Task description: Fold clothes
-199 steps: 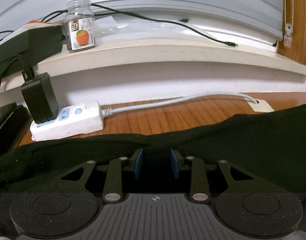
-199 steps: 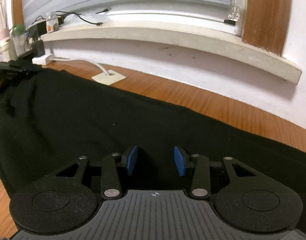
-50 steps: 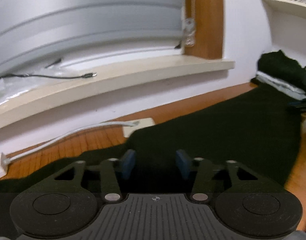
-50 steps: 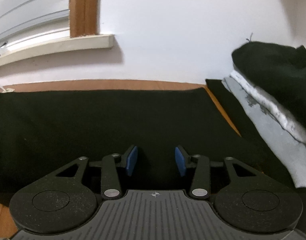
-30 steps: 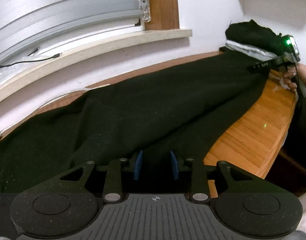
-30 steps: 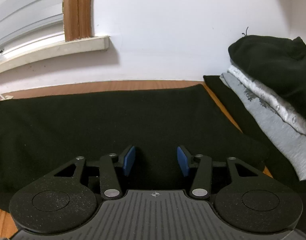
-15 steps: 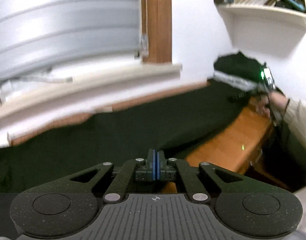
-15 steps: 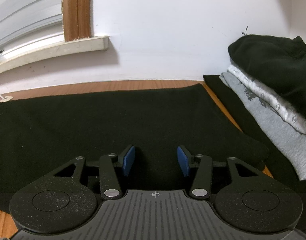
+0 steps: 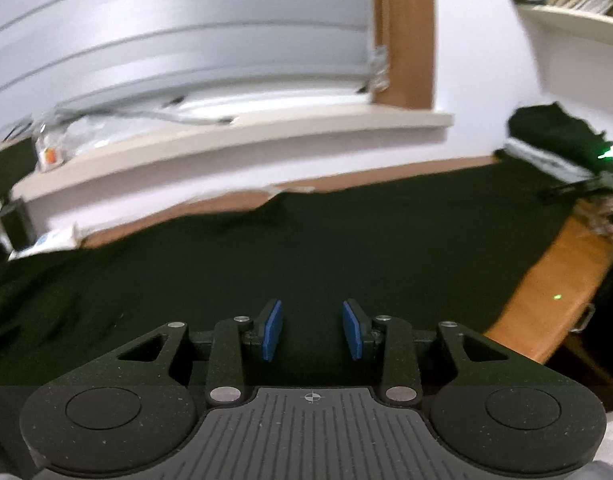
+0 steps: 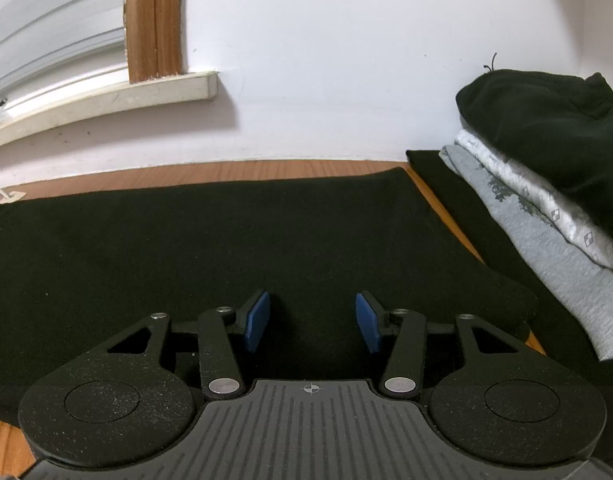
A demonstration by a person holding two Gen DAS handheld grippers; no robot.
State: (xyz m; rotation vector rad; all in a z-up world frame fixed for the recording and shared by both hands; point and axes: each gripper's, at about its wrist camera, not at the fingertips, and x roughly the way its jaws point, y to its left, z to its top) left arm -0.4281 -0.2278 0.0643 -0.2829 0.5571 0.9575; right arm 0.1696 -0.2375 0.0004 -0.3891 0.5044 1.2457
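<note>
Two tongs in view, both with jaws apart and nothing clamped. Left tongs: blue pads separated, jaws have just been opening, only the black garment seen below the gap, no cloth pinched between the pads. Left view is motion-blurred. Right tongs: pads spread a bit wider, hanging over the same black garment, whether the fingertips touch the cloth I cannot tell.

Garment lies flat across the wooden bench, covering most of it from the window side to the near edge; bare wood shows at its right end in the left view and as a strip along the wall in the right view. Its right-hand edge is straight, with a narrow strip of bench between it and a stack of folded clothes: black item at the bottom, grey printed ones in the middle, black bundle on top. The stack sits against the white wall.

Window sill runs above the bench, cables and a small jar on it, too blurred to detail. Wooden window frame at the sill's end. Far right of the left view: the other tool with a green light.
</note>
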